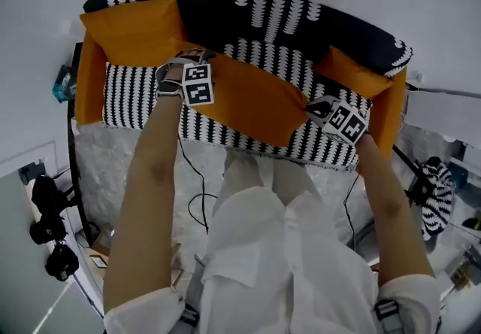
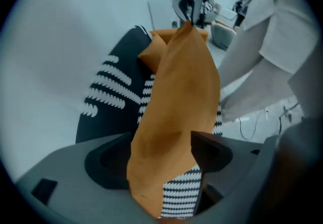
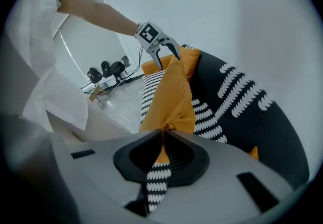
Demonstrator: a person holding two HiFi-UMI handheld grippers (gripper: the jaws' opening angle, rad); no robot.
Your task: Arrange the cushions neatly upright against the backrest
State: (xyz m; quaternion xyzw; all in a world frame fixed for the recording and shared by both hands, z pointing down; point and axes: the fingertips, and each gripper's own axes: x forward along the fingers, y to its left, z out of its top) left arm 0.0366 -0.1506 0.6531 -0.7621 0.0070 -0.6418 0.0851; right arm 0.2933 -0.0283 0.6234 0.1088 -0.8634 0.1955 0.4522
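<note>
Small sofa [image 1: 301, 5] with a black-and-white pattern, seen from above, backrest on the far side. Orange middle cushion [image 1: 248, 95] is stretched slantwise over the striped seat [image 1: 135, 103], in front of the backrest, not upright; whether it rests on the seat cannot be told.

Left hand-held gripper [image 2: 161, 160] is pointed steeply down at the cushion's far-left end. Its jaws are spread wide, with the cushion's corner lying loose between them and no clamping seen. Right hand-held gripper [image 3: 162, 140] is at the cushion's near-right end, with its jaws pinched together on a bunched fold of the orange fabric.

A second orange cushion [image 1: 135, 28] is leaned in the far-left corner against the backrest, just beside the left hand-held gripper. A third orange cushion [image 1: 349, 73] is tucked in the right corner, tilted, with its near end close to the right hand-held gripper.

Both bare forearms are reached out from white sleeves. Cables [image 1: 197, 201] are seen on the floor near the sofa, and black camera gear [image 1: 46, 216] is on the floor at the left.
</note>
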